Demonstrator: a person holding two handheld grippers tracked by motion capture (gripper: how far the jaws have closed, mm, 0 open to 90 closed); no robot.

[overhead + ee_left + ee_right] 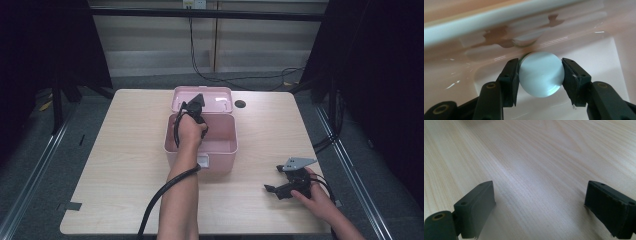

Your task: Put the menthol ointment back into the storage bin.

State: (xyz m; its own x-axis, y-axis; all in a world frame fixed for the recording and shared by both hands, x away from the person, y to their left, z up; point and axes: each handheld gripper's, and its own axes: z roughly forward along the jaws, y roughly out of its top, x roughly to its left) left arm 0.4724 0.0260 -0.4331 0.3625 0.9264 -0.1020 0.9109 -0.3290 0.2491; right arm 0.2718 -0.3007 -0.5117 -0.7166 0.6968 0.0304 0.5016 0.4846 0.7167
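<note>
A pink box (220, 152) stands open at the table's middle, its lid (215, 99) tipped back. My left gripper (195, 106) reaches down into the box. In the left gripper view the left gripper (540, 75) is shut on a pale round disc (541, 73), held just above the glossy pink floor of the box (599, 50). My right gripper (280, 186) rests low over the table (125, 160) at the front right, held by a hand. In the right gripper view the right gripper (539, 207) stands wide open over bare wood (536, 157) with nothing between its fingers.
A small dark round hole (240, 104) sits in the tabletop right of the lid. A black cable (160, 197) trails from the left gripper along the forearm. Dark frame posts (57, 100) flank the table, and cables (210, 75) lie on the floor behind.
</note>
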